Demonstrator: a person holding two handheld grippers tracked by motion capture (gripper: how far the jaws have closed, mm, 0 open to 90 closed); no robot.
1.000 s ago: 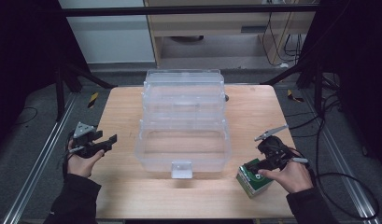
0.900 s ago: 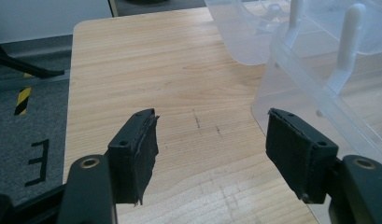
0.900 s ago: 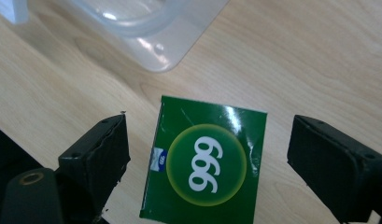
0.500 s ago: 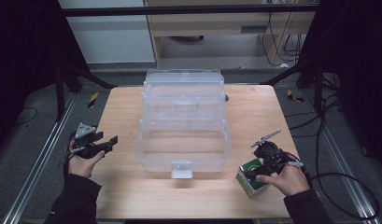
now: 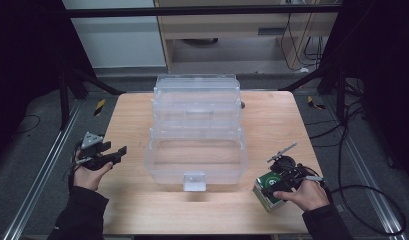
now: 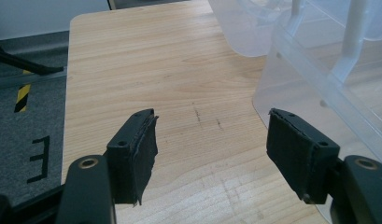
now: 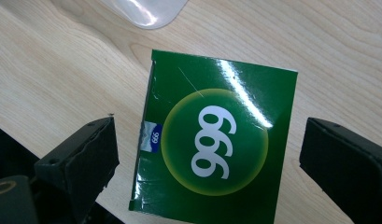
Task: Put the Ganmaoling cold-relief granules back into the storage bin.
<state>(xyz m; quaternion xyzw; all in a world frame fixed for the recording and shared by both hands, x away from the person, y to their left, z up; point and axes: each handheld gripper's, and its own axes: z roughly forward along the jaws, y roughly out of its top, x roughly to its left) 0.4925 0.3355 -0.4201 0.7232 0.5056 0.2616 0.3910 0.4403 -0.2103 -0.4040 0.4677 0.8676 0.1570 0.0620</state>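
1. The desk [image 5: 132,120] is a pale wooden top. My forearms come in from its near edge and partly cover that edge.
2. A clear tiered plastic box [image 5: 197,130] stands open in the middle of the desk. Its walls are see-through, so from the high view I cannot tell where one tier ends and the next begins. In the left claw view only a corner of it [image 6: 319,70] shows, cut off at the right edge.
3. The green carton [image 5: 268,189] lies flat on the desk near the front right corner, just right of the clear box. From above my right hand and claw hide most of it. In the right claw view its top face [image 7: 212,140] reads "999" in a yellow-green circle; its lower edge runs out of view, and glare streaks the print.
4. My right claw [image 7: 207,158] hangs over the carton with its jaws apart, one on each side and neither touching it.
5. My left claw [image 6: 212,140] is at the left side of the desk, jaws wide apart over bare wood, holding nothing, with the right jaw near the box wall.
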